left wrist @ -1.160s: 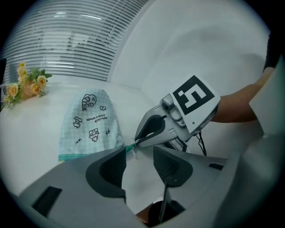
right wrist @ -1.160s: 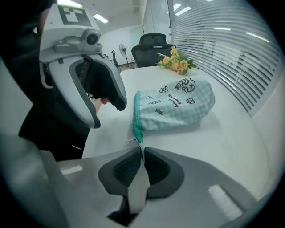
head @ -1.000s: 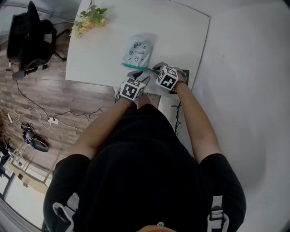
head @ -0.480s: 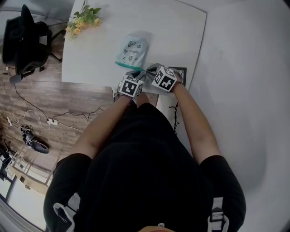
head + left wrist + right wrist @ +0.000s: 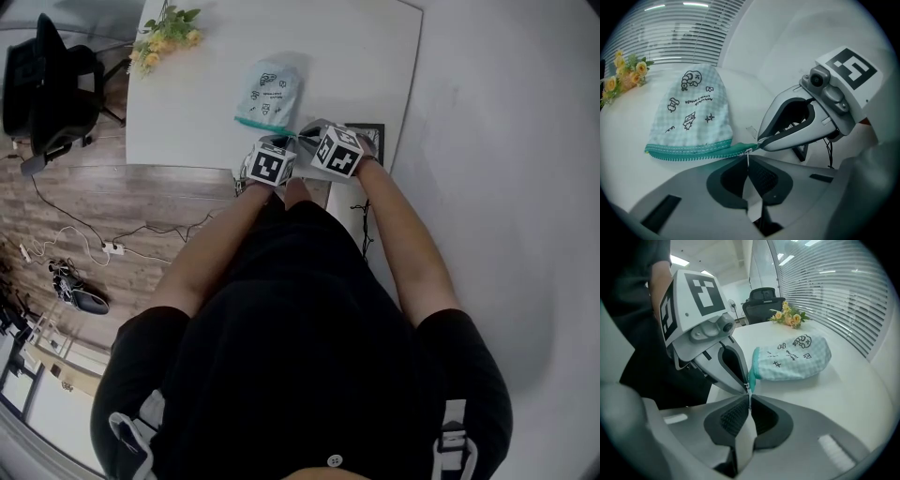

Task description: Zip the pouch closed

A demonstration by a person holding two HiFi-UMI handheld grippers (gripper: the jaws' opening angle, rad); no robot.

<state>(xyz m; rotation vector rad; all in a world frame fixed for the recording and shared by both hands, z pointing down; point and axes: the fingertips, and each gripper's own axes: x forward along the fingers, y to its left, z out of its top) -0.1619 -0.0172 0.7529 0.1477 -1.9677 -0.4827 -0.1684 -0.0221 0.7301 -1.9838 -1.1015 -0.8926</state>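
Left gripper [image 5: 287, 142] and right gripper [image 5: 306, 134] meet at the zipper [image 5: 263, 127] of the pouch [image 5: 267, 91].

The pouch [image 5: 265, 94] lies on the table [image 5: 356, 56] before us, near its front edge, zip side toward us; flowers [image 5: 164, 36] sit well apart at the far left corner. Our left gripper [image 5: 748, 158] and right gripper [image 5: 749, 397] meet side by side at the zip pull [image 5: 748, 151], at the pouch's right end.

The pouch [image 5: 691, 110] carries a short line of small dark print among its doodles, but I can't make the letters out.
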